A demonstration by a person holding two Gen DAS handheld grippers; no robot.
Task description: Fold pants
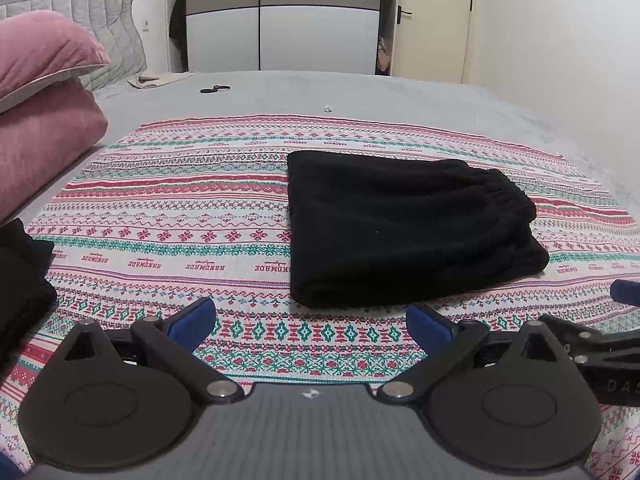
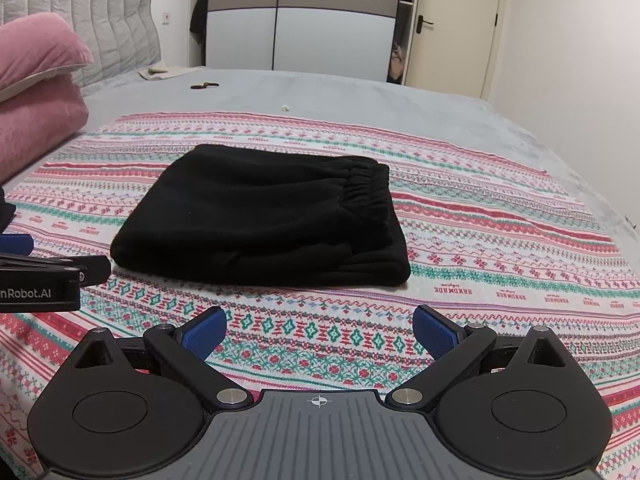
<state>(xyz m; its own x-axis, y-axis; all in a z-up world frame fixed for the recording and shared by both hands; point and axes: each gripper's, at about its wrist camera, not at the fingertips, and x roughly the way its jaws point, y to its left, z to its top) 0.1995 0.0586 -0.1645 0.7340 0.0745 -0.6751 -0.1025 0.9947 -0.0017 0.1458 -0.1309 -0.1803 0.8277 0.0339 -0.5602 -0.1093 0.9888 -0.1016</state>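
Black pants (image 1: 400, 228) lie folded into a compact rectangle on the patterned cloth (image 1: 180, 208), elastic waistband on the right side. In the right wrist view the same pants (image 2: 264, 216) sit just beyond my fingers. My left gripper (image 1: 310, 322) hovers short of the bundle's near edge, jaws wide apart and empty. My right gripper (image 2: 320, 330) is open just as wide, nothing between its blue pads (image 2: 206, 332), and stays clear of the fabric. The right gripper's blue fingertip (image 1: 624, 292) shows at the edge of the left wrist view; the left gripper's body (image 2: 40, 280) shows in the right wrist view.
Pink pillows (image 1: 44, 108) are stacked at the left by the grey headboard (image 2: 100, 32). Another dark garment (image 1: 20, 280) lies at the left edge. A small black object (image 1: 215, 89) and a white scrap (image 1: 328, 109) rest on the grey bedspread (image 1: 360, 92). Wardrobe and door stand behind.
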